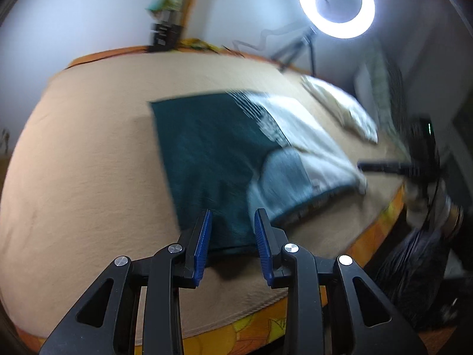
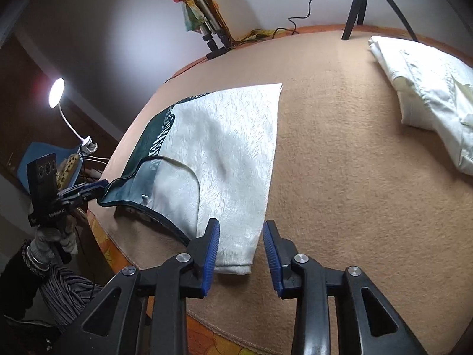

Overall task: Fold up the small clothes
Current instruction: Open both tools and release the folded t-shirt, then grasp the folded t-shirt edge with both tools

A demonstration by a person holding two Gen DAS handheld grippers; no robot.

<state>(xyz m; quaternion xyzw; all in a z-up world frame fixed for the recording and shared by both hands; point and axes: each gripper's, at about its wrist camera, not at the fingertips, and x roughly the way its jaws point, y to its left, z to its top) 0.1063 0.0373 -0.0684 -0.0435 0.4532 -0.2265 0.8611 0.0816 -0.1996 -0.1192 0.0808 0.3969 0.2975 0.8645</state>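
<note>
A small green and white garment [image 1: 212,153] lies flat on the tan blanket [image 1: 88,162]. In the right wrist view its white half [image 2: 227,153] faces me and the green part [image 2: 153,136] lies at the left. My left gripper [image 1: 233,222] is open, its jaws on either side of the garment's green near corner. In the right wrist view the left gripper [image 2: 97,188] shows at the garment's lifted green corner. My right gripper [image 2: 241,230] is open over the white near corner; the white cloth lies between its jaws.
A folded white cloth pile [image 2: 425,88] lies at the far right of the blanket. A ring light [image 1: 337,3] on a tripod [image 2: 354,3] stands at the back. A desk lamp [image 2: 57,93] glows left of the bed. The bed's orange edge [image 2: 112,254] runs near the grippers.
</note>
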